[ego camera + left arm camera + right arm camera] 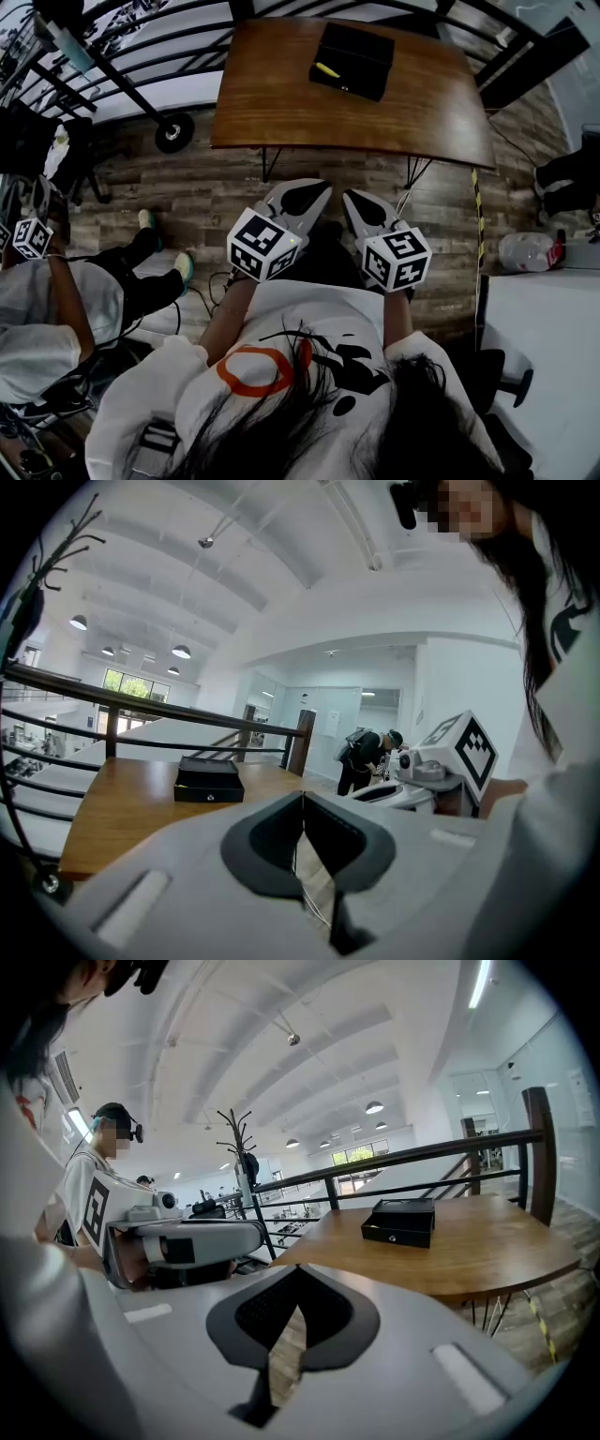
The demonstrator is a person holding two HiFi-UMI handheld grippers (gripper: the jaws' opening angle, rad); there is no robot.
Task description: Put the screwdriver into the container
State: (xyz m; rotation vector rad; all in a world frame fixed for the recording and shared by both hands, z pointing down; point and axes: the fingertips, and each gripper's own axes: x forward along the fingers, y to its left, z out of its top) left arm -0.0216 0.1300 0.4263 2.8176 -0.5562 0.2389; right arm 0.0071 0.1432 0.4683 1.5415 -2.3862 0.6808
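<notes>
From the head view I can make out the screwdriver (326, 69) only as a small yellow sliver; shaft and tip are too small to tell apart. It lies on the black container (361, 47), toward that box's left side, but I cannot tell whether it rests on a lid or down inside. Its long axis runs on a slant, upper left to lower right in that view. Neither gripper view shows it. There the container is a low, flat, matte black box with a small round knob on its front face, standing on the smooth brown wooden table (281, 103).

Both tools hang close to my operator's chest, side by side, well apart from the table and above a grey plank floor (202, 202). The left gripper (302, 803) has its dark padded jaws pressed tip to tip with nothing between them. The right gripper (297, 1279) is likewise closed on nothing
</notes>
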